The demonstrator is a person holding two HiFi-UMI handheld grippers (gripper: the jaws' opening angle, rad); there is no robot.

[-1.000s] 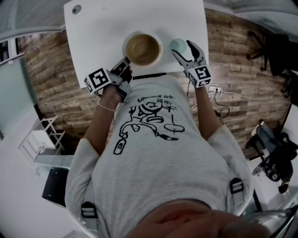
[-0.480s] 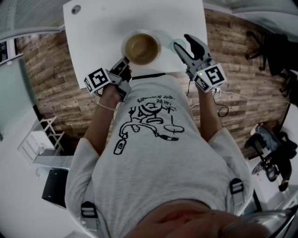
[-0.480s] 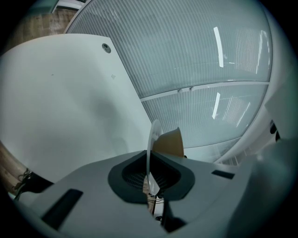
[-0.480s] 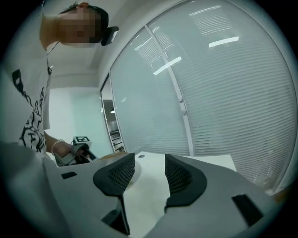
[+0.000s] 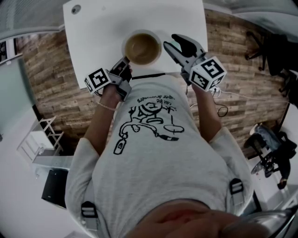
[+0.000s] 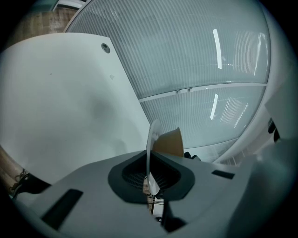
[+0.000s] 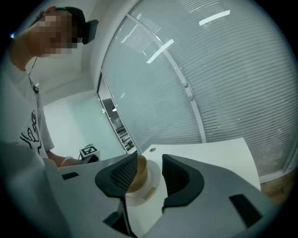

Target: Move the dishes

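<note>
A brown bowl [image 5: 142, 49] stands on a white plate [image 5: 159, 55] near the front edge of the white table [image 5: 102, 32]. My left gripper [image 5: 125, 62] is shut on the plate's near-left rim. The left gripper view shows that rim [image 6: 150, 148] edge-on between the jaws, with the bowl [image 6: 168, 142] behind it. My right gripper [image 5: 168, 41] hangs above the table just right of the plate. Its jaws have just been closing and still stand apart with nothing between them. Past them the right gripper view shows the bowl [image 7: 139, 169]. A small pale dish [image 5: 170, 47] lies mostly hidden under that gripper.
The table has a round cable hole [image 5: 76, 9] at its far left corner. Wood floor [image 5: 51, 79] surrounds the table, with cables [image 5: 219, 93] on it at the right. A glass wall with blinds [image 7: 223, 83] stands beyond the table. The person's torso presses against the front edge.
My right gripper has risen off the small pale dish, moved a little left toward the plate, and its jaws have narrowed. The left gripper, plate and bowl have stayed put.
</note>
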